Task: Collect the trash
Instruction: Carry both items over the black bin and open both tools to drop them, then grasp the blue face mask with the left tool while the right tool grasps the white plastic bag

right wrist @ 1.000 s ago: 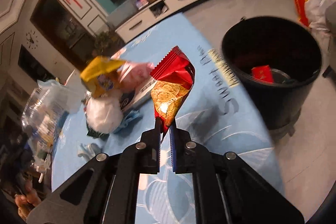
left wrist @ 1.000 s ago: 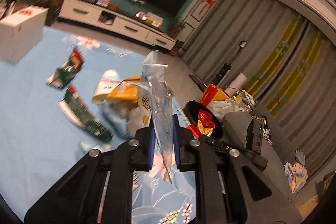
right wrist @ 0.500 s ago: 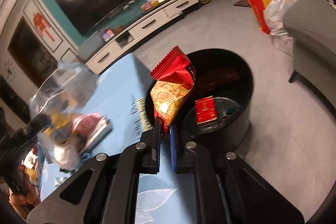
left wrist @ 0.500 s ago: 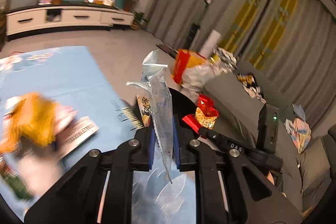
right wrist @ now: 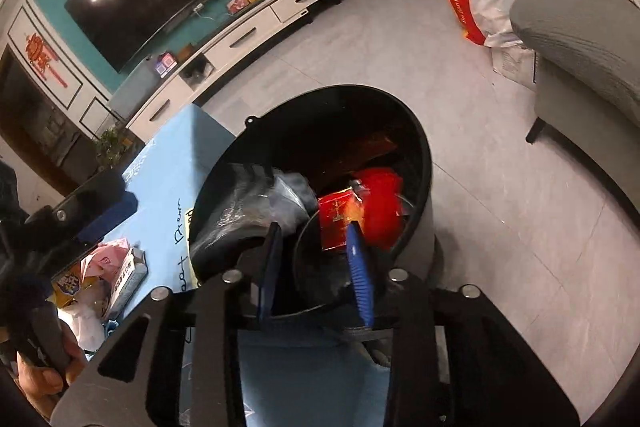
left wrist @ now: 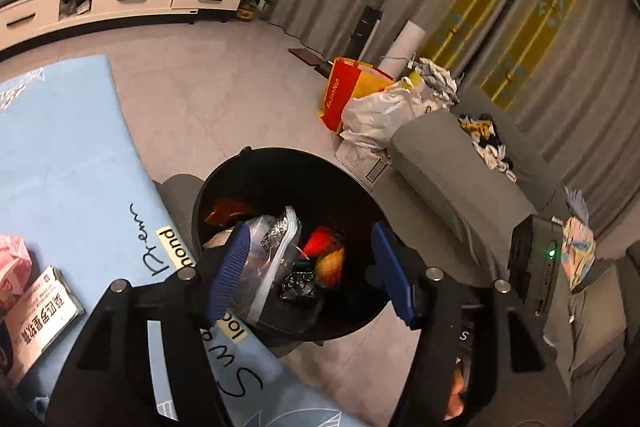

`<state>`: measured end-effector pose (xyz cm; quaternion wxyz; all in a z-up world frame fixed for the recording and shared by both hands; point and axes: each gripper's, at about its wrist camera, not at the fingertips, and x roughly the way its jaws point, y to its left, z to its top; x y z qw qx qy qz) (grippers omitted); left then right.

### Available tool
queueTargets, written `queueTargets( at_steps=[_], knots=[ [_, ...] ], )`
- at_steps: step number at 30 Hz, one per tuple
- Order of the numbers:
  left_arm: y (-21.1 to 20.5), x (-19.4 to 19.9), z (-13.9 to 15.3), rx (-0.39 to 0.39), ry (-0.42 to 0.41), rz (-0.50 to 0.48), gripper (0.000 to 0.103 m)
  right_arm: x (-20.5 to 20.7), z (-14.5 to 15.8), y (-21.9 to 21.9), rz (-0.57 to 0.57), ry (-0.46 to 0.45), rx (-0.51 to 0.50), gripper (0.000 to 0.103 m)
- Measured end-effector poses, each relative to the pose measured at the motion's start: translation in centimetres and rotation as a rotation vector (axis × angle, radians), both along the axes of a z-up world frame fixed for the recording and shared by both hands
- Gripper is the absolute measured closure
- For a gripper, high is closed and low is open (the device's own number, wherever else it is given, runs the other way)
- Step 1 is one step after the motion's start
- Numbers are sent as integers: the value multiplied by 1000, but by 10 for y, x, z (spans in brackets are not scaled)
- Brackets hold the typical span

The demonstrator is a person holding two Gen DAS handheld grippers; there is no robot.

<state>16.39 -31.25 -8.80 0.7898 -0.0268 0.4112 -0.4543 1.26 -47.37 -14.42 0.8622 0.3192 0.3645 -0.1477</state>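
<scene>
Your left gripper (left wrist: 310, 277) and right gripper (right wrist: 316, 269) have just spread apart; the clear bag (left wrist: 272, 259) and red packet (right wrist: 378, 203), pinched before, now drop into the bin (right wrist: 420, 151).

i see the black round trash bin (left wrist: 360, 307) on the floor at the blue mat's edge; inside it a clear plastic bag (left wrist: 272, 259) leans tilted, beside a blurred red-and-orange snack wrapper (left wrist: 326, 255).
</scene>
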Motion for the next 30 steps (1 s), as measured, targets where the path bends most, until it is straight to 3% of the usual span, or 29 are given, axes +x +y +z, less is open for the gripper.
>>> queueTargets(
  at_steps=[4,6,8,17,22,23,26,30],
  knots=[
    [24,-8,7,-19,1,40,20,-12,2,5,-14,-12,13,56],
    [44,-18,13,-34,5,62,7,-19,6,11,-12,-19,19,50],
    [58,-32,19,-42,-6,73,4,-25,8,16,-4,-23,25,48],
    [150,-100,39,12,-110,147,3,-43,36,68,97,-43,11,27],
    [224,-111,42,10,-136,288,3,-37,46,110,232,-74,43,8],
    [245,-111,40,11,-127,331,3,-34,46,118,269,-85,61,3],
    [293,-109,26,38,-61,443,3,-21,48,158,441,-114,124,3],
    [342,-110,-2,64,16,544,3,-2,48,206,564,-82,81,3]
  ],
)
